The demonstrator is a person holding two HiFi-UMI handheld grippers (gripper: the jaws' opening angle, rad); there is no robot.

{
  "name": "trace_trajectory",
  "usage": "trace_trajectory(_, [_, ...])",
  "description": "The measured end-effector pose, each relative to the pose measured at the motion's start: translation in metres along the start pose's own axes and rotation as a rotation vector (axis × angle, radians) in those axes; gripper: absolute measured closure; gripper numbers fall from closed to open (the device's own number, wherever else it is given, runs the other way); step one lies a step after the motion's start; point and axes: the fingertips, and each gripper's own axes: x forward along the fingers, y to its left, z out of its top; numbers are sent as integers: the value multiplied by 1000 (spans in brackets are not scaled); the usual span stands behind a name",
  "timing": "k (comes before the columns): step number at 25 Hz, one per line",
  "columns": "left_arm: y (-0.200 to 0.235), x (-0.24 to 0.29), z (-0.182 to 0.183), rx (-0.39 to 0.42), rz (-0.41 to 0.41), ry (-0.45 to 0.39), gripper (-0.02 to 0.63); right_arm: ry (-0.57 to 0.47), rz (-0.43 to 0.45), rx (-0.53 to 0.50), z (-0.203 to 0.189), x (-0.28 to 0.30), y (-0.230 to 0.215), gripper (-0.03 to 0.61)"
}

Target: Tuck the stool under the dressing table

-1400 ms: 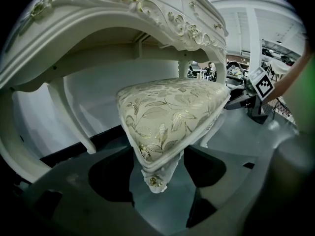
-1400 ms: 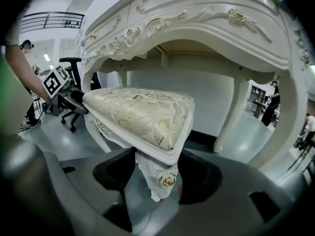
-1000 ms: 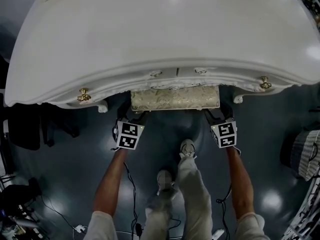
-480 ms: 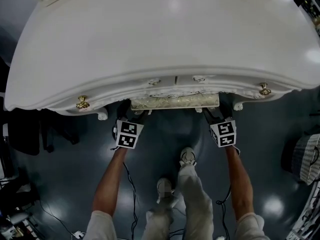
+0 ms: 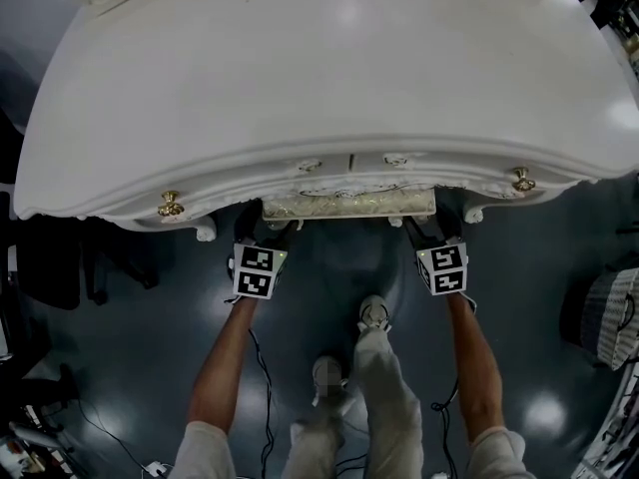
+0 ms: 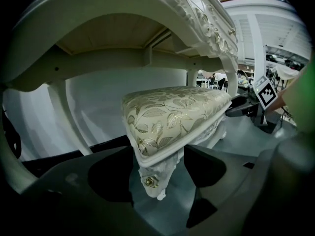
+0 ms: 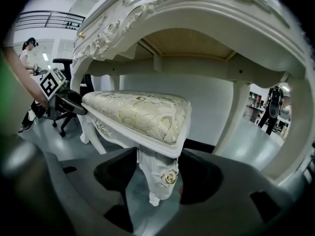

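Observation:
The white dressing table (image 5: 319, 78) fills the top of the head view. Only a narrow strip of the stool (image 5: 349, 204), with its cream leaf-patterned seat, shows past the table's front edge. My left gripper (image 5: 262, 232) is at the stool's left corner and my right gripper (image 5: 431, 230) at its right corner. In the left gripper view, the stool's carved white leg (image 6: 156, 173) stands between the jaws of the left gripper (image 6: 158, 167), which are shut on it under the seat (image 6: 177, 112). The right gripper (image 7: 156, 175) likewise is shut on the other front leg (image 7: 158, 171).
Brass knobs (image 5: 171, 205) (image 5: 518, 179) stick out of the table front. The table's legs (image 6: 64, 117) (image 7: 231, 117) flank the stool. The person's feet (image 5: 374, 312) stand on the dark floor behind it, with cables (image 5: 262, 367). A striped basket (image 5: 609, 307) sits at the right.
The stool has slid further under the table, so much less of its seat shows. Both grippers have moved forward with it.

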Motion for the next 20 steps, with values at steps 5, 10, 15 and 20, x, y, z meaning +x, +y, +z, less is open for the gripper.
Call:
trace_trajectory(5, [-7,-16,-2,-8,-5,16,311,13,-16,44,-3,-17,3,325])
trace_trajectory(10, [-19,-37,8,-13,-21,16,313,15,-5,66,2,-43,16,355])
trace_trajectory(15, [-35,-66,28,-13,-35,-18,378,6,0,88,20,-76,31,452])
trace_trajectory(20, [-44,-99,52,-57,-43,-66,522,-14,-19,96,46,-108,40,554])
